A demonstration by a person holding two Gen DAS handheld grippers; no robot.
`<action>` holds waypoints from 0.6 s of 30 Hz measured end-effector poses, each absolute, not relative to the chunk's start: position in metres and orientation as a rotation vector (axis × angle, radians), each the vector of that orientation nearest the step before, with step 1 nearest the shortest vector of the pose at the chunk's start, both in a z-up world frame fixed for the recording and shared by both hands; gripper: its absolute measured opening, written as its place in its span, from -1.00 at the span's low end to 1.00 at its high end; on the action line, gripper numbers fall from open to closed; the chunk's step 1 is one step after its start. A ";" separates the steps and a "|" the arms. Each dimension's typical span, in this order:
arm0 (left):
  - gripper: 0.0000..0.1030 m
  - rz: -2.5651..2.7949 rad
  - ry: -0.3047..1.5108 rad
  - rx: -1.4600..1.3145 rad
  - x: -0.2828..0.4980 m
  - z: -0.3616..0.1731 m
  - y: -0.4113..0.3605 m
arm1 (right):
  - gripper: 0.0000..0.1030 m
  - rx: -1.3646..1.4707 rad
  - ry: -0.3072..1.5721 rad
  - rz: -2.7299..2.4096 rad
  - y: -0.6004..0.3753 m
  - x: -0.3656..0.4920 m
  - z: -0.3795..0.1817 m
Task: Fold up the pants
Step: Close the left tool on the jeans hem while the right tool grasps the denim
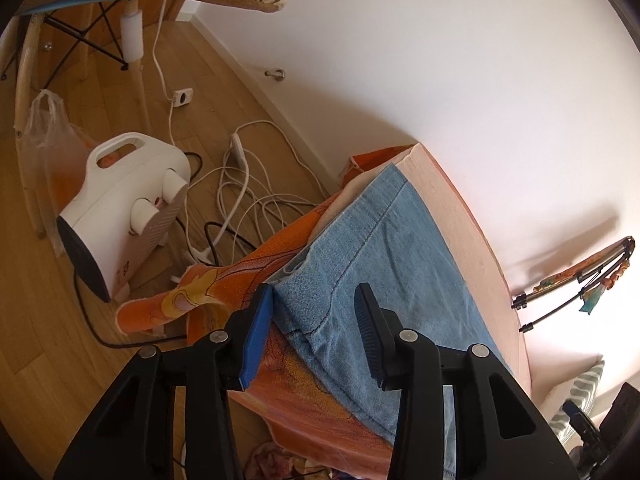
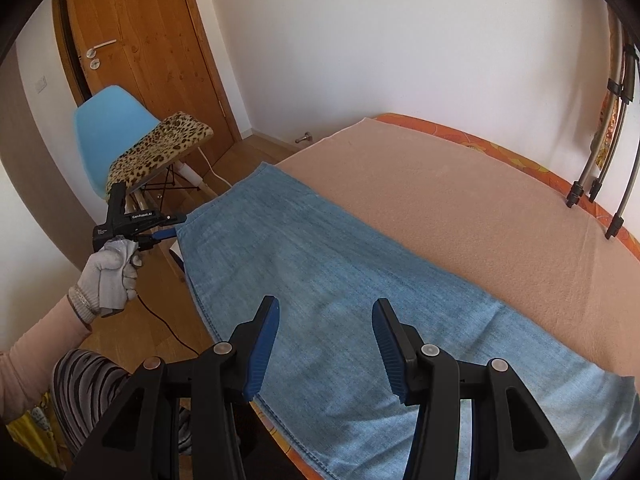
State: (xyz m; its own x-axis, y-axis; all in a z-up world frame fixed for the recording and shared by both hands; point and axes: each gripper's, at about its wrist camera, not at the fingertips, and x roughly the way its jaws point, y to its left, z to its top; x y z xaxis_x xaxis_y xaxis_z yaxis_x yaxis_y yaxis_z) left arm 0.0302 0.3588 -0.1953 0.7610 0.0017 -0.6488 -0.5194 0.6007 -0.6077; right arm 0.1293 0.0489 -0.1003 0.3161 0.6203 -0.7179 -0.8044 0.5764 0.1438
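The pants [image 2: 332, 280] lie flat on the pink blanket [image 2: 460, 200] of a bed, folded lengthwise into one long blue denim strip. In the right wrist view their long axis runs from the upper left of centre, where one end points toward the chair [image 2: 108, 128], down to the lower right corner, where the other end leaves the frame. One long edge follows the bed's near side; the other lies on the blanket, whose far part is bare up to the orange sheet [image 2: 520, 160] at the rim.

The right claw [image 2: 325, 344] hovers over the lower middle of the strip, its blue pads standing apart and holding nothing.

The left claw [image 1: 314, 320] shows in its own view at the lower centre, over the corner of the denim at the bed's edge. Its jaws stand apart with the cloth edge between them; the left pad lies against the hem, the right pad is clear of it, so it grips nothing. In the right wrist view the same claw sits at the left edge of the pants, held by a gloved hand [image 2: 110, 276].

On the floor in the left wrist view, at left, a clear plastic bag [image 1: 52, 148] holds something orange, behind a white heater [image 1: 124, 208].
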 end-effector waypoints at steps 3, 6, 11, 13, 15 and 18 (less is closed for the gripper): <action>-0.60 0.324 0.627 -0.827 0.029 -0.192 0.354 | -0.01 -0.258 0.837 0.999 0.086 0.135 -0.098; -0.62 0.297 0.600 -0.771 0.030 -0.189 0.347 | 0.08 -0.248 0.902 1.056 0.133 0.145 -0.099; -0.64 0.265 0.563 -0.658 0.033 -0.183 0.332 | 0.15 -0.184 1.022 1.125 0.216 0.167 -0.101; -0.64 0.254 0.551 -0.623 0.033 -0.181 0.326 | 0.16 -0.177 1.075 1.137 0.253 0.174 -0.106; -0.65 0.248 0.543 -0.592 0.033 -0.179 0.321 | 0.16 -0.187 1.112 1.146 0.290 0.177 -0.113; -0.70 0.241 0.537 -0.547 0.034 -0.178 0.314 | 0.16 -0.211 1.165 1.173 0.342 0.178 -0.130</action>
